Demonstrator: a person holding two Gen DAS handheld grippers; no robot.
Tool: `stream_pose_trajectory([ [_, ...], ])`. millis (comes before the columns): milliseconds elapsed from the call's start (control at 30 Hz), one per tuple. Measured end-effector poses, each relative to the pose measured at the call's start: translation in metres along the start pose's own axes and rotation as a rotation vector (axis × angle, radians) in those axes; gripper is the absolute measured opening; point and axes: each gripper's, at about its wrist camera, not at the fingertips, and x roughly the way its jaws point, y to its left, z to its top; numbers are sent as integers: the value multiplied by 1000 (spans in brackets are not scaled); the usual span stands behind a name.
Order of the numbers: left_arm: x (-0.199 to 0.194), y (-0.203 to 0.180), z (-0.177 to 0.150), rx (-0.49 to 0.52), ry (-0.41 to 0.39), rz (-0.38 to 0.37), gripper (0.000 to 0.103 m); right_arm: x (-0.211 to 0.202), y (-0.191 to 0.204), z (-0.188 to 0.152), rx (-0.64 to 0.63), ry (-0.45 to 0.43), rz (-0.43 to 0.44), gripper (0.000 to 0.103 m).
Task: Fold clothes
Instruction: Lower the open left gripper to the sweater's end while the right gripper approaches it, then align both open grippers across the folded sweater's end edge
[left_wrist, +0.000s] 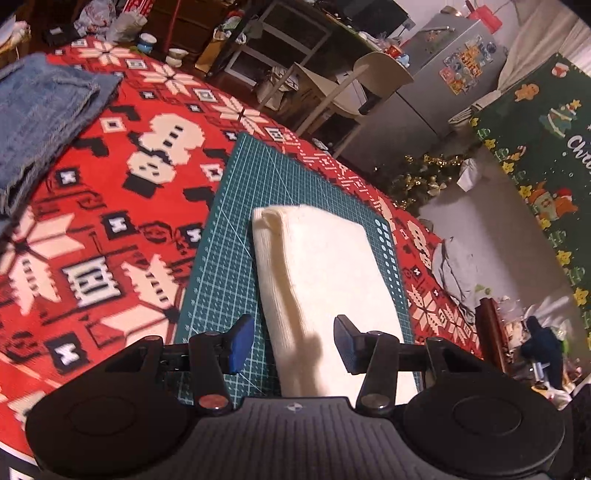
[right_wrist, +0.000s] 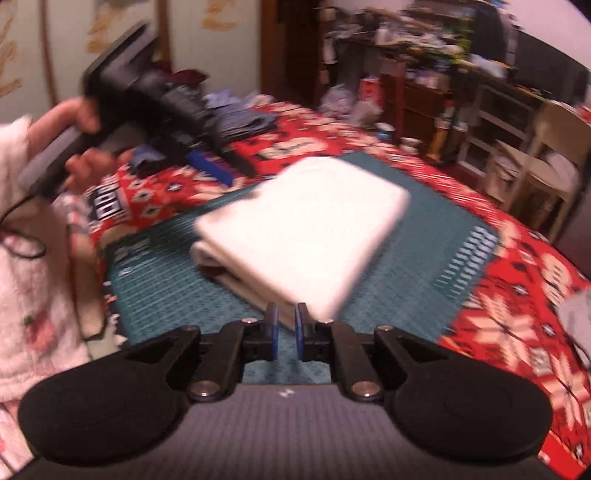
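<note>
The red snowflake-patterned tablecloth (left_wrist: 110, 206) carries a green gridded cutting mat (left_wrist: 229, 236), where the cream knitted garment (left_wrist: 325, 280) lies folded into 1 rectangle. Left gripper (left_wrist: 291, 341) spread and empty above it; right gripper (right_wrist: 287, 328) nearly closed, empty. Any further pinch should take all layers together.

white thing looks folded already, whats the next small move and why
Probably lift the folded white garment off the green cutting mat and set it aside. It lies as a neat rectangle on the mat. The left gripper is open and empty above its near end, the right gripper nearly shut and holding nothing. A blue denim piece waits on the red tablecloth.
</note>
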Motion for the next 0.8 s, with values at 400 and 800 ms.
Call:
stream_pose_trajectory([
  [400,9,-6,-4,2,24,-36,47,37,-9,-1,-20,81,-48,26],
  [800,5,4,4,-20,-9,-25,50,47,36,9,-81,68,-24,16],
])
